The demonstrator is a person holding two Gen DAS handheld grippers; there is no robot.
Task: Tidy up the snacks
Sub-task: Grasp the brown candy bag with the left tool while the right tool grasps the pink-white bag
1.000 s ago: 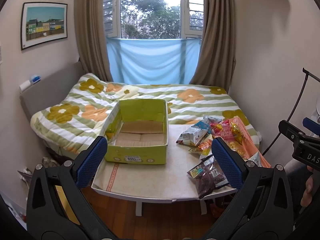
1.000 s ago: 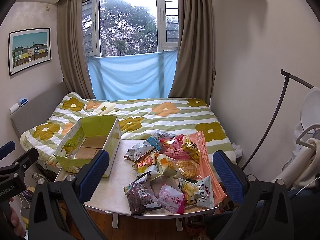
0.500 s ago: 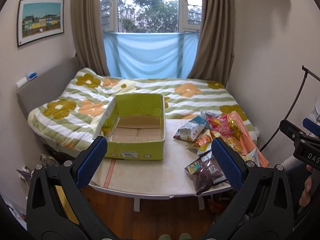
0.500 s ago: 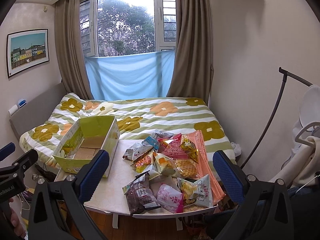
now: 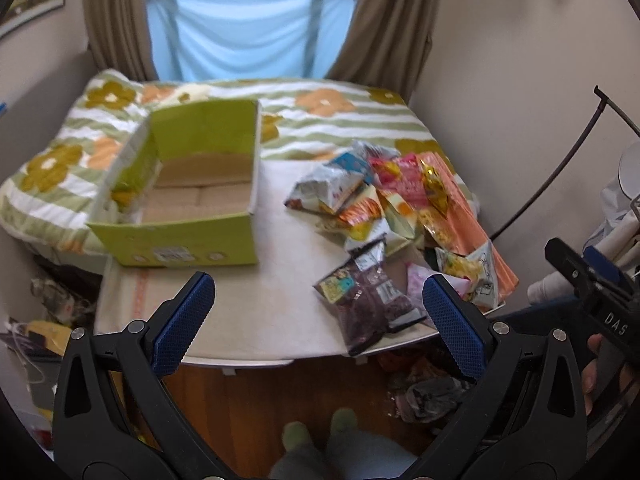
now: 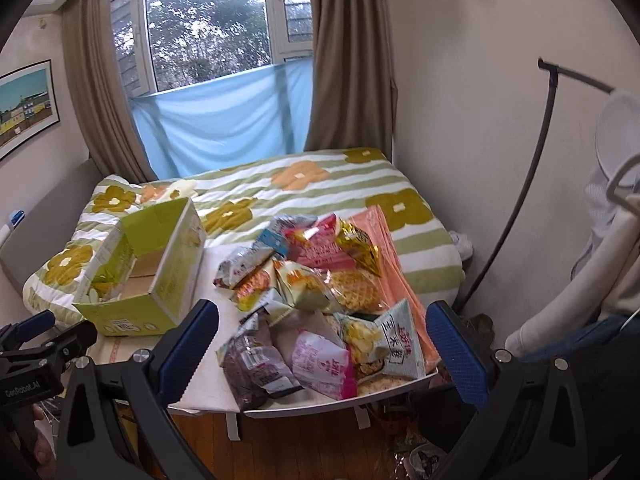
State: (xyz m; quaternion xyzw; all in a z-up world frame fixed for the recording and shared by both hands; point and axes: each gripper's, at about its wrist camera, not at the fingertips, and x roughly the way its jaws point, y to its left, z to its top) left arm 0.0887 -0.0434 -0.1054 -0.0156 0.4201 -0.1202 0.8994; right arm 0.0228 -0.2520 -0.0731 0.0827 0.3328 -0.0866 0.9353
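Both cameras have tipped down and come closer to the table since a second ago; window mostly out of the left view now, floor and feet in. Left gripper point(image 5: 316, 316) wide open, empty. Right gripper point(image 6: 322, 338) also wide open, nothing held.

Progress: looks like the very start. Green cardboard box point(image 5: 188, 196) on the left of the white table point(image 5: 256, 304) shows only its bare bottom flaps. Snack pile point(image 6: 320, 280) all on the right side of the table, loose and overlapping, on and beside an orange sheet point(image 6: 396, 264). Everything is left to move.

Relative to fingers: dark purple bag point(image 6: 256, 364) lies at the near edge, between the right gripper's fingertips in view but below and ahead, not touching. Pink packet point(image 6: 324, 364) just beside it. In the left view the dark bag point(image 5: 368, 304) sits closer to the right finger.
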